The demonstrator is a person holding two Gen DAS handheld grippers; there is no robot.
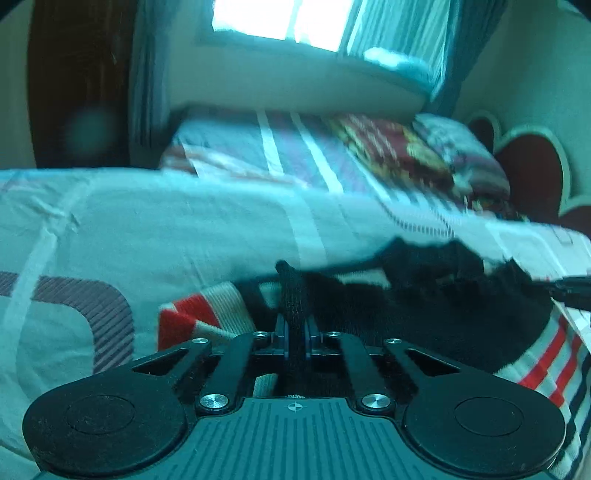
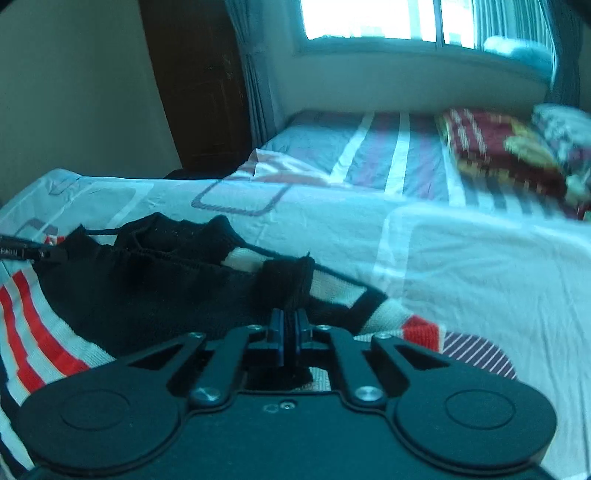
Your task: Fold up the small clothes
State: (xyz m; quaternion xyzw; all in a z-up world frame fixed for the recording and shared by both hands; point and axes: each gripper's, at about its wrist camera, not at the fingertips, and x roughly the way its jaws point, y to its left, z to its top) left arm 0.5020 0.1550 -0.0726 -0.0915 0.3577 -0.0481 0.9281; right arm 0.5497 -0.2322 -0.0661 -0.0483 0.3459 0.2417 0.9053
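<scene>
The left claw pinches the black edge of the little sweater. The right claw pinches it too. Past both claws, the sweater lies bunched on the bed, not folded yet.

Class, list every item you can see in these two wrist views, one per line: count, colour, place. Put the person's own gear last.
knitted garment: one, black with red and white stripes, on the near bed, pinched at two edges.
bed sheet: one, pale with striped patches, under the garment.
folded blanket: one, dark red patterned, far right of the bed.
window: one, bright, back wall.
curtain: grey, left of the window.
door: one, dark brown, left wall.
left gripper: black, shut on the garment.
right gripper: black, shut on the garment.
</scene>
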